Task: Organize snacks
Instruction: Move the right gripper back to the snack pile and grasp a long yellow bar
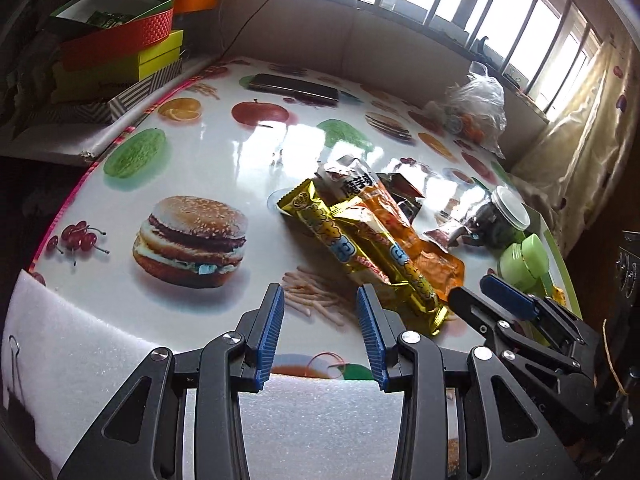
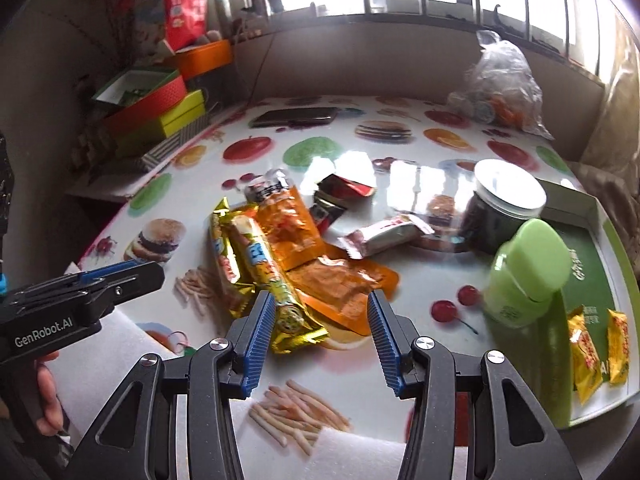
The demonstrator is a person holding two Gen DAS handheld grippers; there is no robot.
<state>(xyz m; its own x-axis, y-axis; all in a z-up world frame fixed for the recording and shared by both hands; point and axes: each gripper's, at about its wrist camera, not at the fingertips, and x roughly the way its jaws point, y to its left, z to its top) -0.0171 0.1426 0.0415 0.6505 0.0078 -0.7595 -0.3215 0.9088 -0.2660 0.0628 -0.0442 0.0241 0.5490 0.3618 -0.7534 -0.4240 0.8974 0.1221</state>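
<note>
Two handheld grippers hover above a desk [image 1: 248,152] covered in a glossy food-print cloth. The left gripper [image 1: 320,300] has its fingers parted with nothing between them, over printed fries near the desk's near edge. The right gripper [image 2: 320,308] also stands with fingers apart and empty, just above the near ends of a gold snack packet [image 2: 260,272] and an orange pouch [image 2: 344,284]. More wrapped snacks lie scattered mid-desk. To the right, a green bottle [image 2: 524,276] and a white-lidded jar [image 2: 504,208] stand by a green-lined tray [image 2: 592,240] at the right edge, holding two yellow sachets [image 2: 586,352]. The left half of the desk lies open; stacked boxes [image 1: 120,52] crowd the far left corner.
</note>
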